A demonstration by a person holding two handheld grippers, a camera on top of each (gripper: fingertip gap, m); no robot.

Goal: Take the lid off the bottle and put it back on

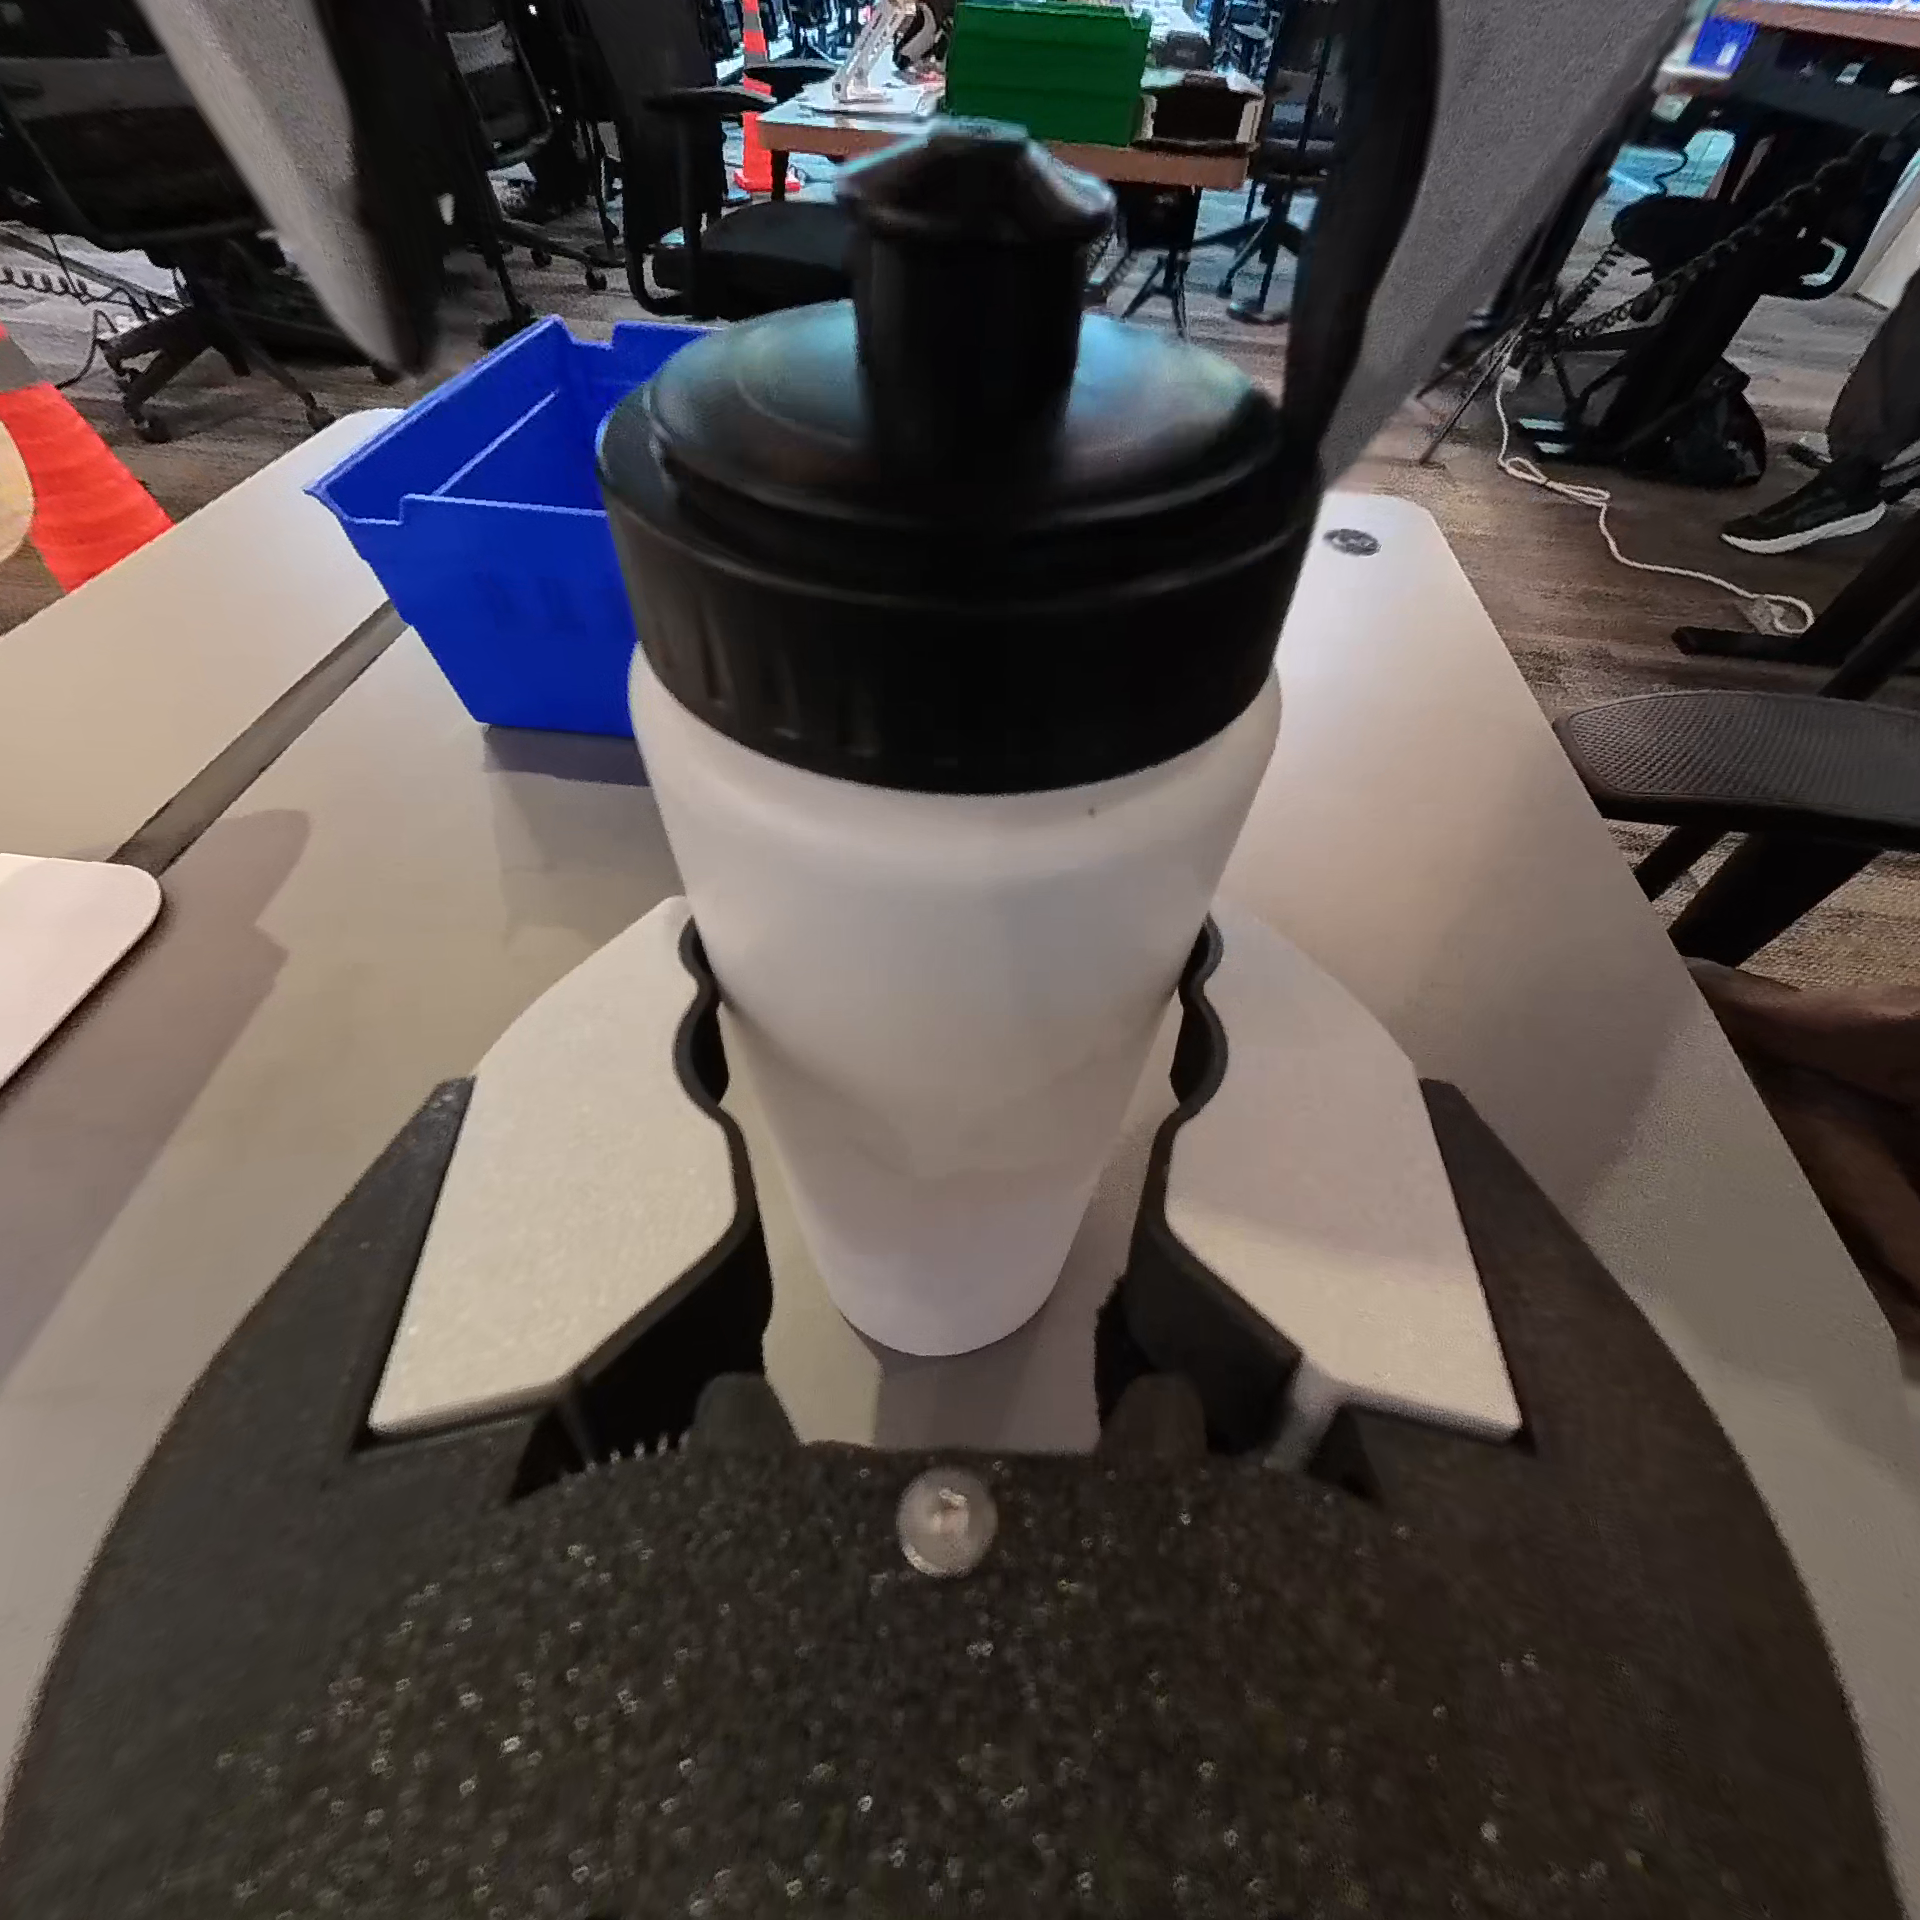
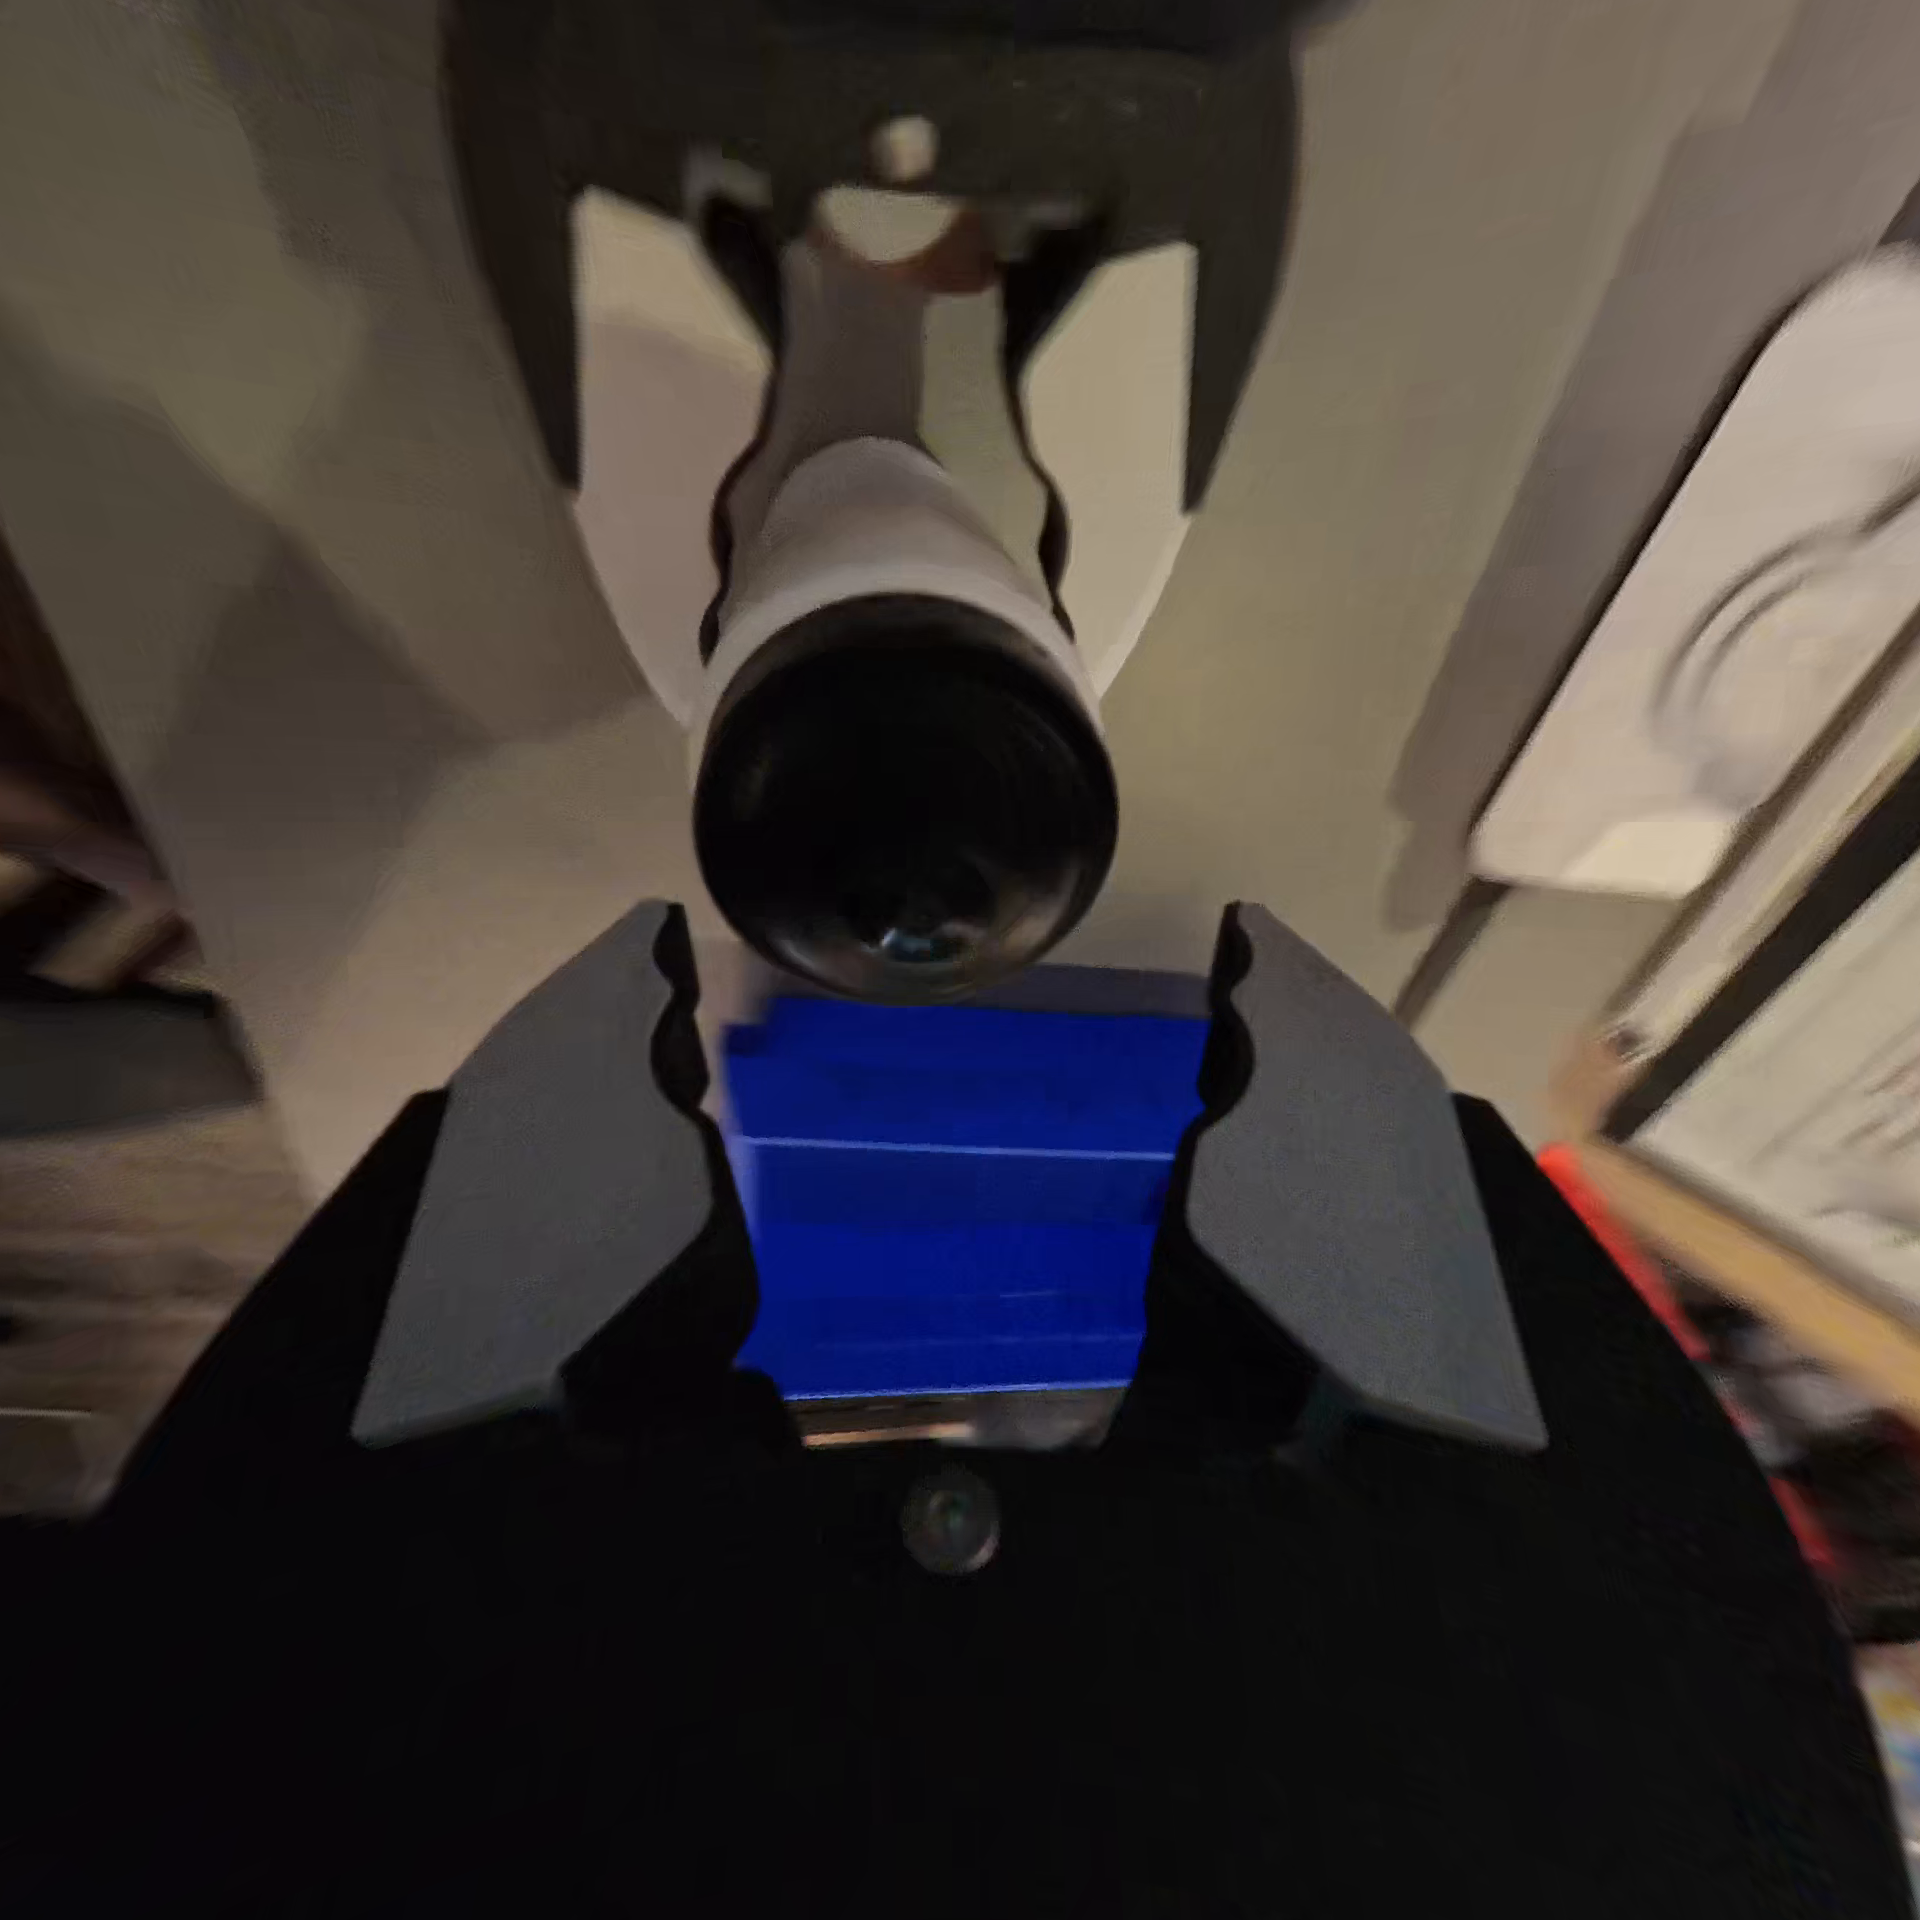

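Left gripper [image 1: 951, 966]: my jaws are clamped on the white body of the sports bottle [image 1: 956, 987], pads pressed on both sides about mid-height. The bottle stands upright on the grey surface [image 1: 436, 935], just in front of a blue bin [image 1: 468, 582]. The black lid [image 1: 945, 582] with its pull spout sits on the neck and looks fully seated, with no gap showing at the rim.

Right gripper [image 2: 951, 935]: my jaws are spread wide and hold nothing. They hover above the lid, looking down on it, with the lid top just ahead of the fingertips [image 2: 623, 1039] and not between them. The blue bin shows through the gap. The right wrist view is blurred, so fine alignment is hard to read. In the left wrist view one grey finger of this gripper hangs beside the lid's right edge.

My judgement of the step: either the approach to unscrew or the release after screwing back on; I can't tell which from here.

If removal is next, the right gripper needs to centre over the lid, drop until the pads straddle the ribbed skirt, close firmly and twist, while my left gripper holds the body against rotation. Main risk is the pads catching the spout instead of the skirt.
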